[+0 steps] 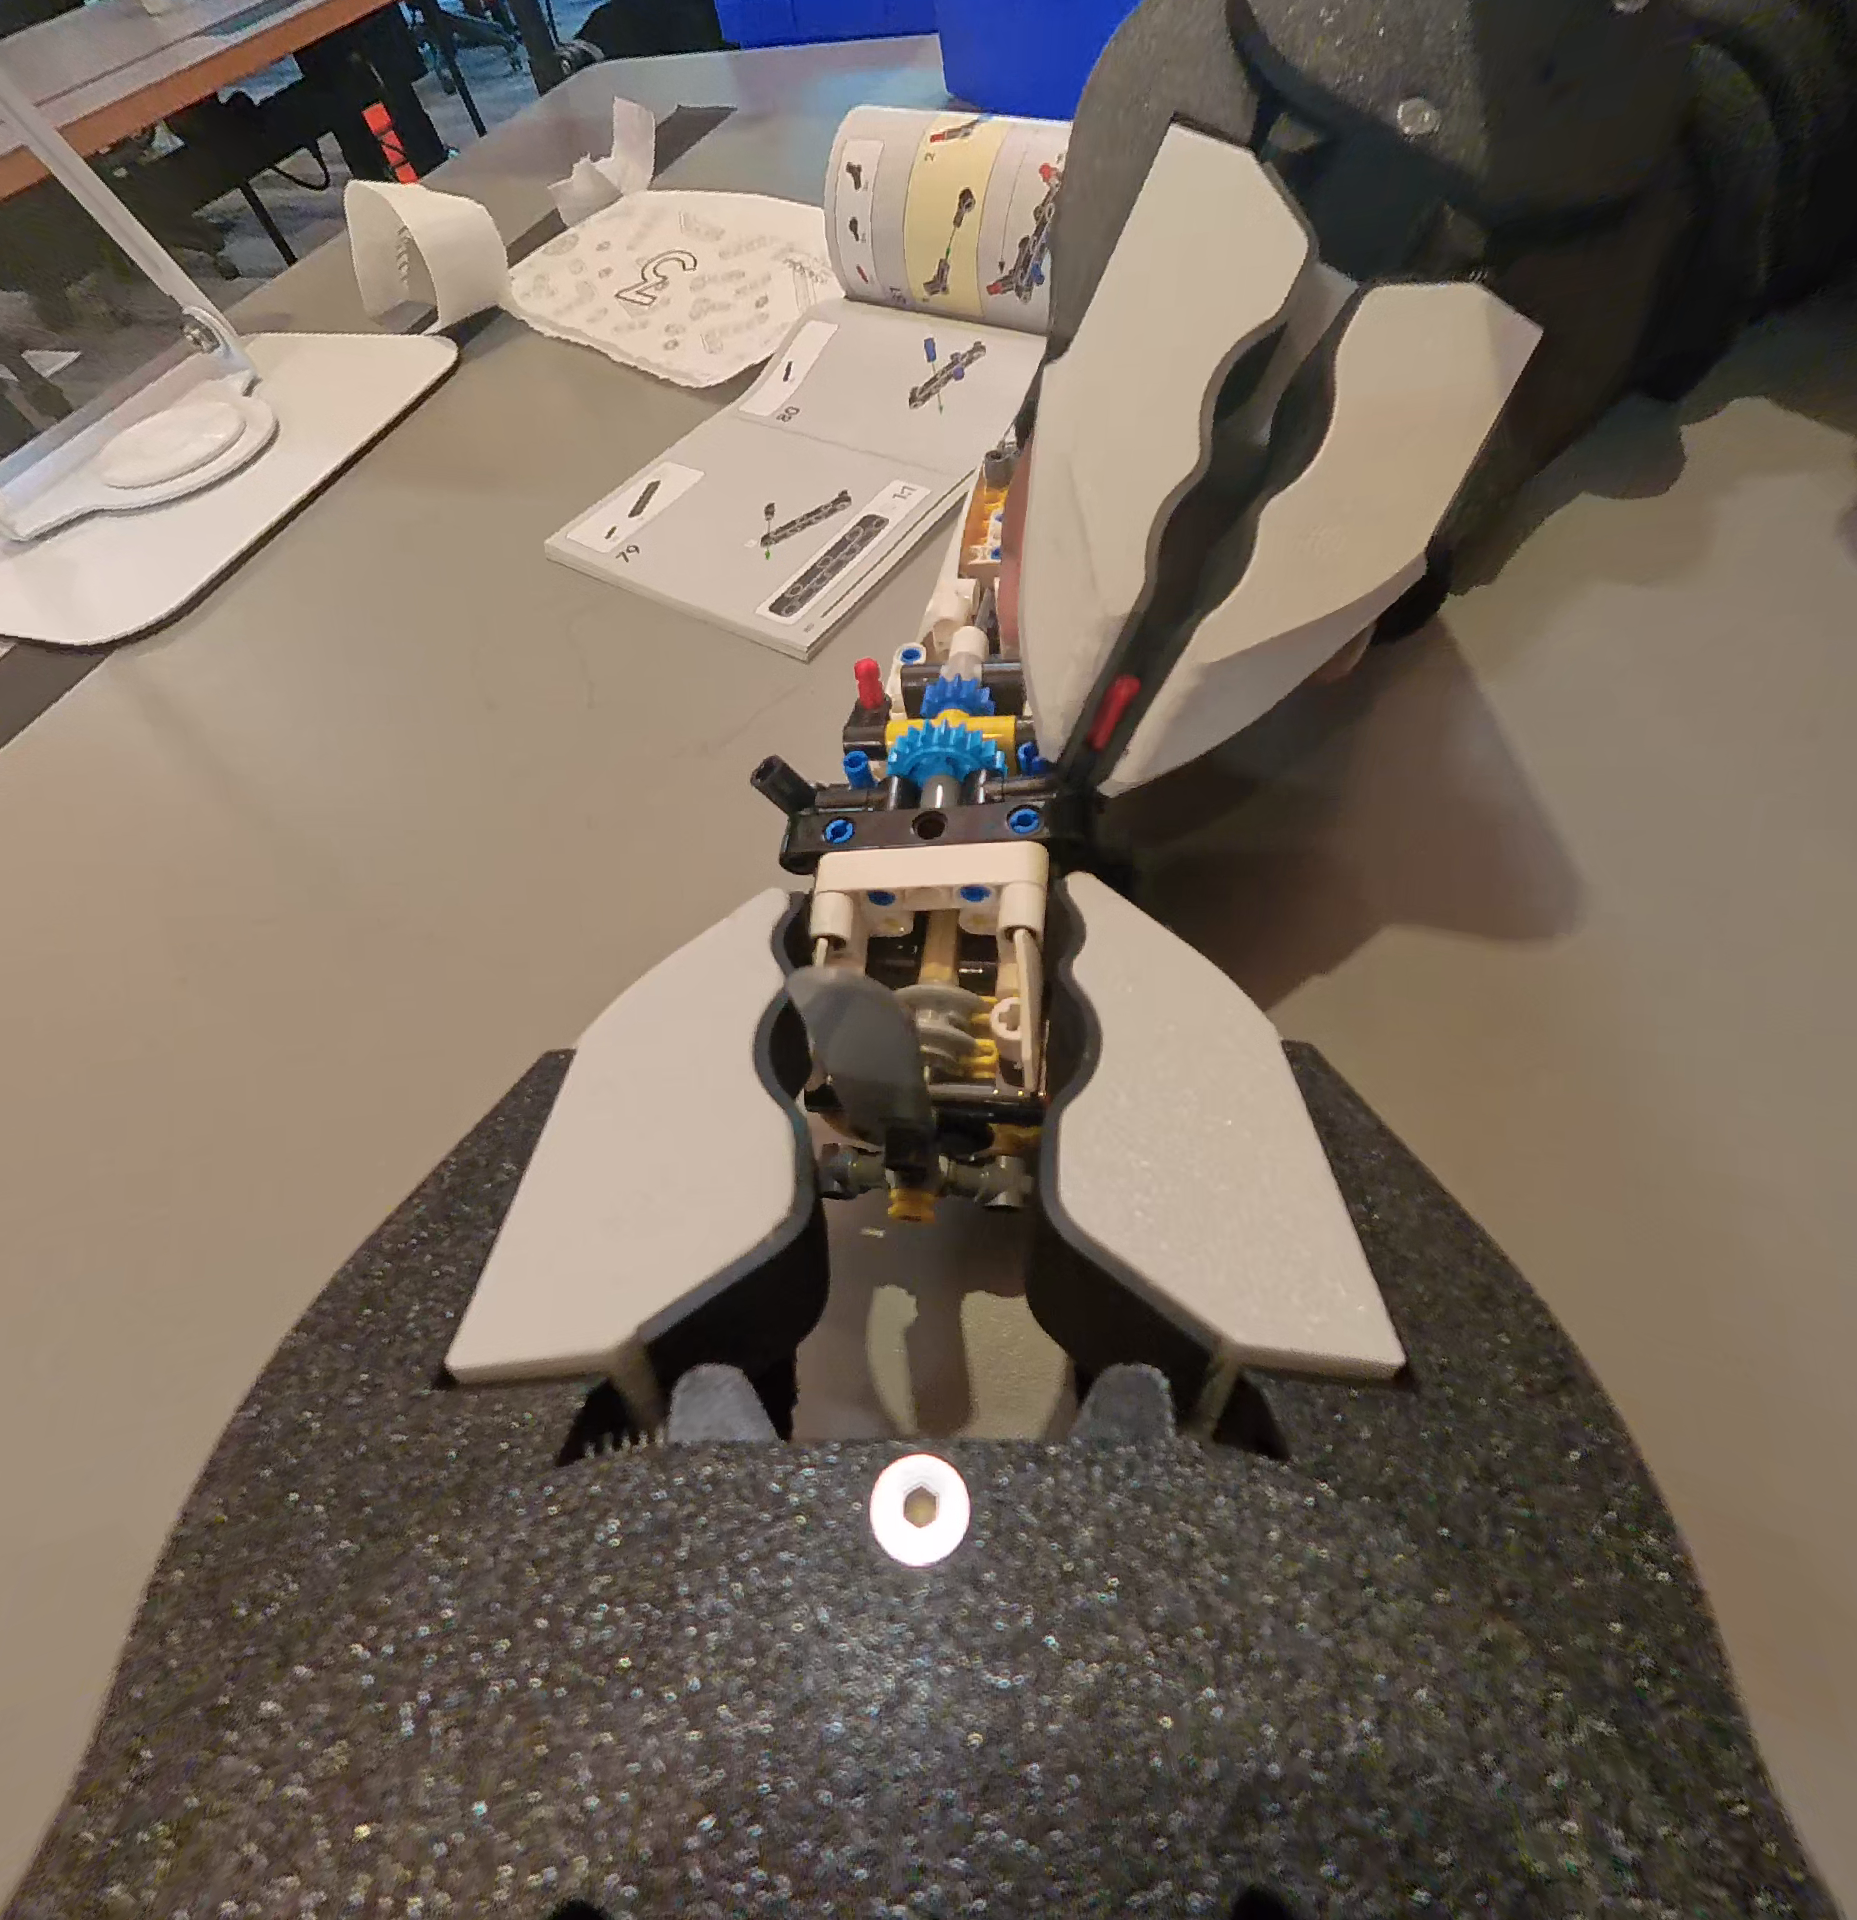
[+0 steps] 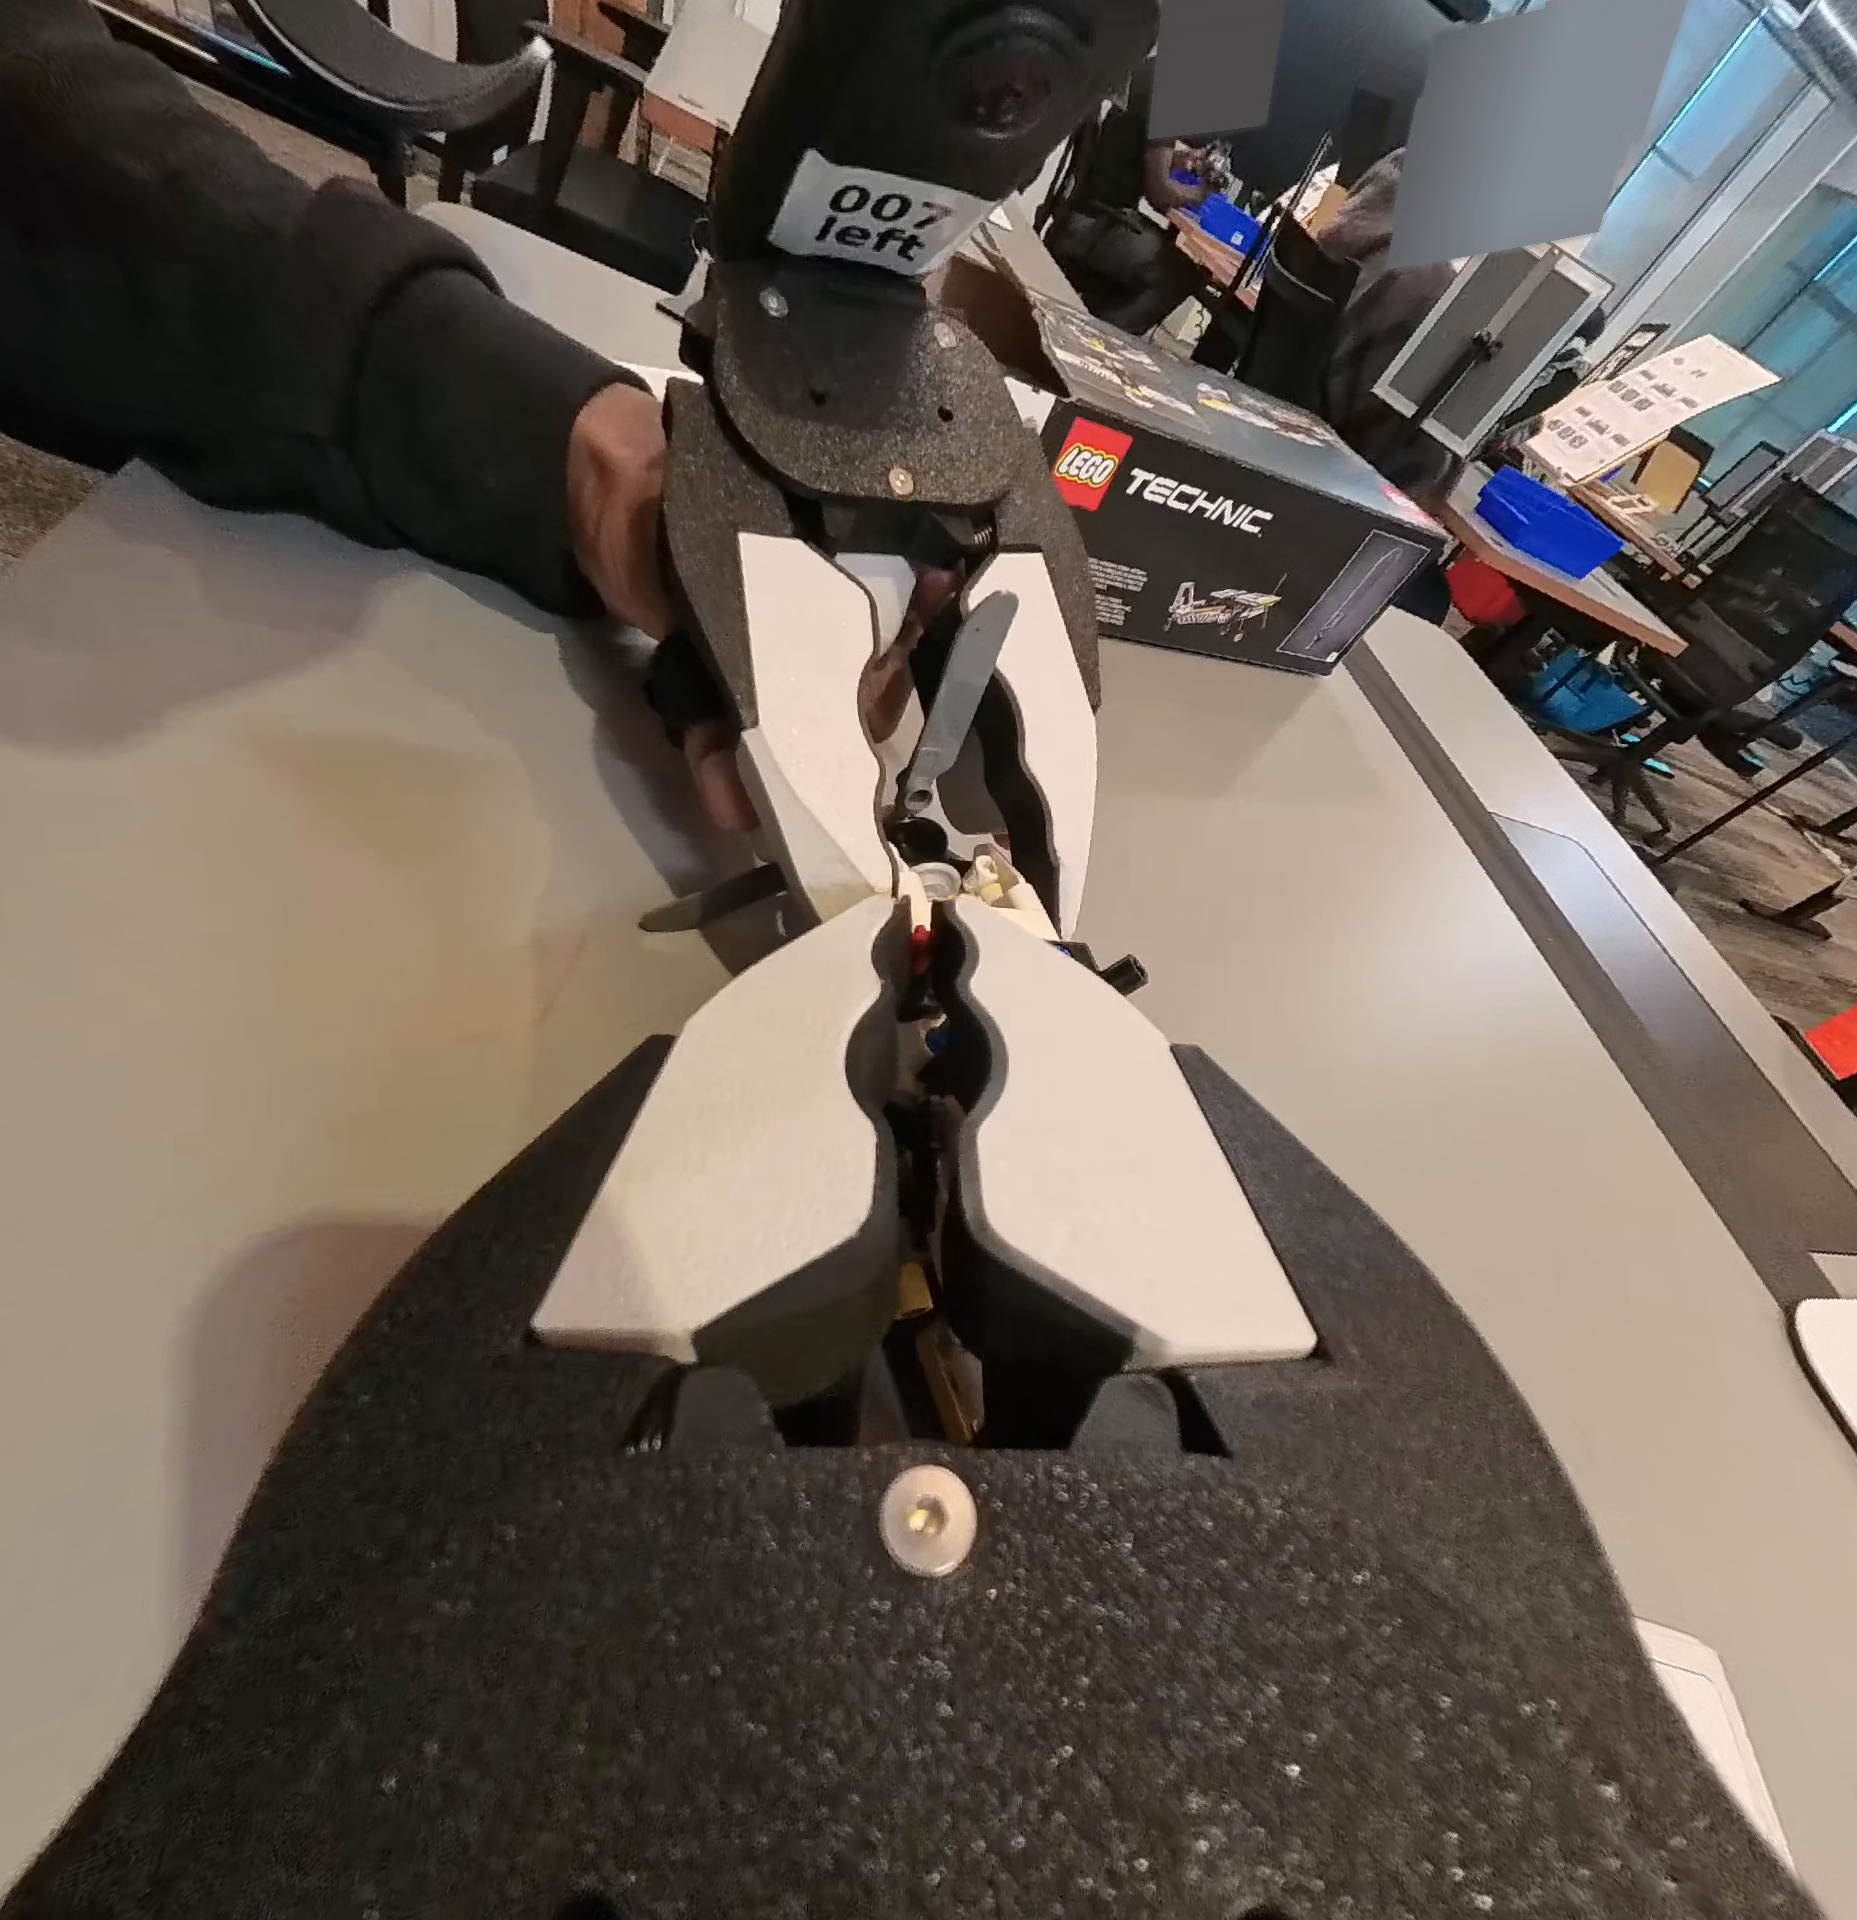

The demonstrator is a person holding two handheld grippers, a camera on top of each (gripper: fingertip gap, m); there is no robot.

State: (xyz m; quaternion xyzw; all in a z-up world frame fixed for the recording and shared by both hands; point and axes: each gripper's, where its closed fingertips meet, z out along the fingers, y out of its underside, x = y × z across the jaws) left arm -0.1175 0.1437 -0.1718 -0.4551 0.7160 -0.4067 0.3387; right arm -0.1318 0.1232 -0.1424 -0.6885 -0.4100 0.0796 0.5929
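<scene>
Only the left view shows the booklet [image 1: 799,499] beyond the model [image 1: 929,935].

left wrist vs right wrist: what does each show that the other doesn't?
Left wrist only: an open instruction booklet, torn paper bags, a white stand base, and the blue gears on the brick model.

Right wrist only: the black toy box, blue bins on far tables, a dark sleeve and hand.

Both: the grey table, the left gripper clamped around the model's propeller end, and the right gripper closed on a small red piece at the model.
</scene>
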